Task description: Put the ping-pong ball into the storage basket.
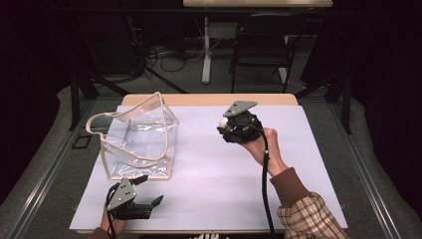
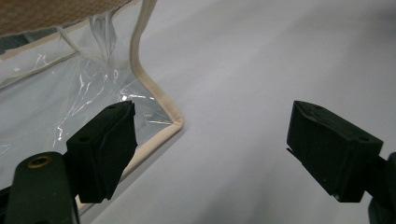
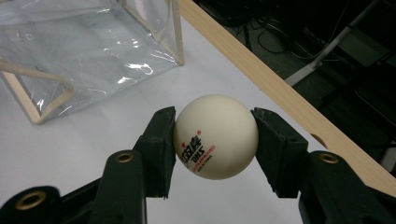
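The clear bag (image 1: 137, 137), trimmed in beige, stands upright on the left half of the white surface (image 1: 214, 169), its far corner close to the surface's wooden back edge (image 1: 209, 99). Just in front of the bag's near bottom edge, the left hand-held gripper (image 1: 149, 191) rests low with its jaws spread wide apart and nothing between them; in the left gripper view one jaw sits beside the bag's bottom corner (image 2: 175, 123). Right of the bag lies a broad bare stretch of surface. Beyond it, well apart from the bag, the right hand-held gripper (image 3: 212, 137) is raised and clamped on a white ping-pong ball (image 3: 215, 136) near the back edge.
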Demonstrator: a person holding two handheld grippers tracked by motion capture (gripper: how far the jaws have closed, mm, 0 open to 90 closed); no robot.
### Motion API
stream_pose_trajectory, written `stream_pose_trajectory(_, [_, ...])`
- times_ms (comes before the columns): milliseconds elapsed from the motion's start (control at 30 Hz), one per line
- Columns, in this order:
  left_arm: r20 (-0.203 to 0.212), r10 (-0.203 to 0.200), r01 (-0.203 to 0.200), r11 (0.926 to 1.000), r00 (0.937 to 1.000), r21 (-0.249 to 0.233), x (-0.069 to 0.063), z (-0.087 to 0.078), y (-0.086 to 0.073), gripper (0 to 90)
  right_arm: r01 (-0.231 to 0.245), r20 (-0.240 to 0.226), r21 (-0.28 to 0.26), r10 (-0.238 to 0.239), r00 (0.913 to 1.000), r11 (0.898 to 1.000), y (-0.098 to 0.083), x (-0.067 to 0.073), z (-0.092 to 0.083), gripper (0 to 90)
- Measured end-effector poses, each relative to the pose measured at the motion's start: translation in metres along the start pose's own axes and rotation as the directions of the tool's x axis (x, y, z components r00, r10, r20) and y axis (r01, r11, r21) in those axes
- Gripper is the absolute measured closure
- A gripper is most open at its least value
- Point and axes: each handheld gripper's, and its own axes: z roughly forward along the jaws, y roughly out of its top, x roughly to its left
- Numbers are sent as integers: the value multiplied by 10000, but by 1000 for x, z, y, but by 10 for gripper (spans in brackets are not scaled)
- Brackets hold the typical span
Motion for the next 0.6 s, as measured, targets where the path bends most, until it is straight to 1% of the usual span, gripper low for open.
stream_pose_trajectory(367, [1, 0, 0, 10000, 10000, -10, 0, 0, 0, 162, 82, -20, -69, -82, 10000, 9999, 11, 1, 3, 508])
stream_pose_trajectory(600, [9, 2, -2, 10000, 10000, -16, 0, 0, 0, 161, 185, -64, -110, -186, 9998, 9998, 18, 4, 5, 508])
